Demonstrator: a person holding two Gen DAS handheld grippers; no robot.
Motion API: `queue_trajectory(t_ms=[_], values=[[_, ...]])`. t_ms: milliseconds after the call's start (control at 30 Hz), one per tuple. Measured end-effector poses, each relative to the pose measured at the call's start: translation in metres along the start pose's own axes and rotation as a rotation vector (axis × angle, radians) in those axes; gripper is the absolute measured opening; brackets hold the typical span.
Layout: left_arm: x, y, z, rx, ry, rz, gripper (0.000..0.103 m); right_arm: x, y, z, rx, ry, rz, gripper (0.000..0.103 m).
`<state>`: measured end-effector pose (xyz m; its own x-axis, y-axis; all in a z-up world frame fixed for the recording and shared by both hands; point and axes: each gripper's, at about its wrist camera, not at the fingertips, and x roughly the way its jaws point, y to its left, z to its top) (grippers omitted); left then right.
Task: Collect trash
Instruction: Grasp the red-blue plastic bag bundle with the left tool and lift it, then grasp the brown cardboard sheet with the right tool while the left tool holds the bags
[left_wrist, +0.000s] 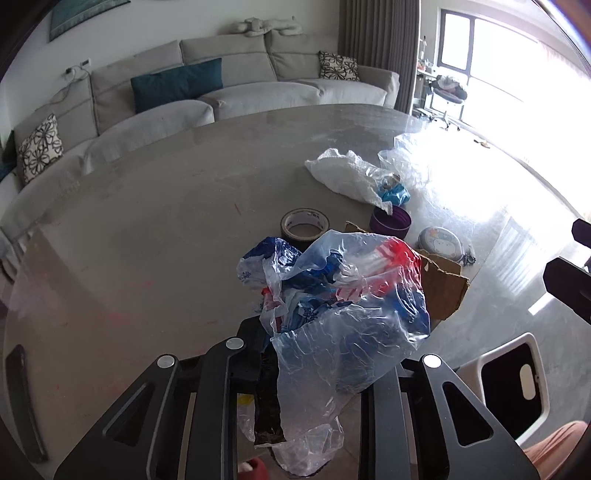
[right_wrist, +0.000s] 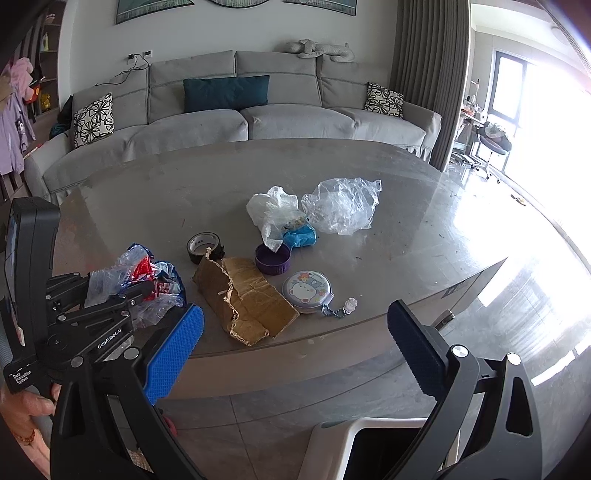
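A person's left gripper (right_wrist: 146, 290) clamps a crumpled plastic bag (left_wrist: 332, 295), printed in blue and red, its jaws closed on the film near the front edge of the surface (right_wrist: 369, 229). The right gripper (right_wrist: 295, 339) hangs over that edge with its jaws wide apart and nothing between them, above a white bin (right_wrist: 369, 443) on the floor just below.

More trash waits on the surface: a torn piece of cardboard (right_wrist: 243, 302) beside the bag, a clear plastic sheet (right_wrist: 343, 206) and a white crumpled wrapper (right_wrist: 269, 210) farther back, with a blue scrap (right_wrist: 301, 236) at the wrapper's foot. A roll of tape (right_wrist: 201, 245), a purple lid (right_wrist: 273, 260) and a round cartoon-printed case (right_wrist: 308, 291) lie among the litter and appear to be keepsakes rather than rubbish, though that is hard to judge from here.

The bag's loose tail dangles below the left gripper's jaws, and how much film they have pinched is hidden in the left wrist view. Thin film can slide out of a shallow pinch on the way to the bin, and the trailing part could snag the cardboard or miss the bin's opening. A sweep toward the next piece could also knock the case or lid off the edge.
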<state>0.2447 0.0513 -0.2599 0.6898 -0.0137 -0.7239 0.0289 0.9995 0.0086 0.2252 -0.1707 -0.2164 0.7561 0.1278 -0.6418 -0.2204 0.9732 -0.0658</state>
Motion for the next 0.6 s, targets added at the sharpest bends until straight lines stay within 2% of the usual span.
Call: queue_trajectory(t_ms=[200,433,600], values=[[-0.035,0.009,0.004,0.018,-0.098,0.057,0.023,0.010,0.012,-0.002,-0.018,-0.024,0.037,0.099],[-0.054,0.019,0.013,0.023,-0.139,0.098,0.023,0.034,0.036,-0.004,-0.087,-0.059,0.085,0.099],[-0.052,0.020,0.015,0.034,-0.143,0.113,0.023,0.066,0.042,-0.008,-0.073,-0.025,0.146,0.099]])
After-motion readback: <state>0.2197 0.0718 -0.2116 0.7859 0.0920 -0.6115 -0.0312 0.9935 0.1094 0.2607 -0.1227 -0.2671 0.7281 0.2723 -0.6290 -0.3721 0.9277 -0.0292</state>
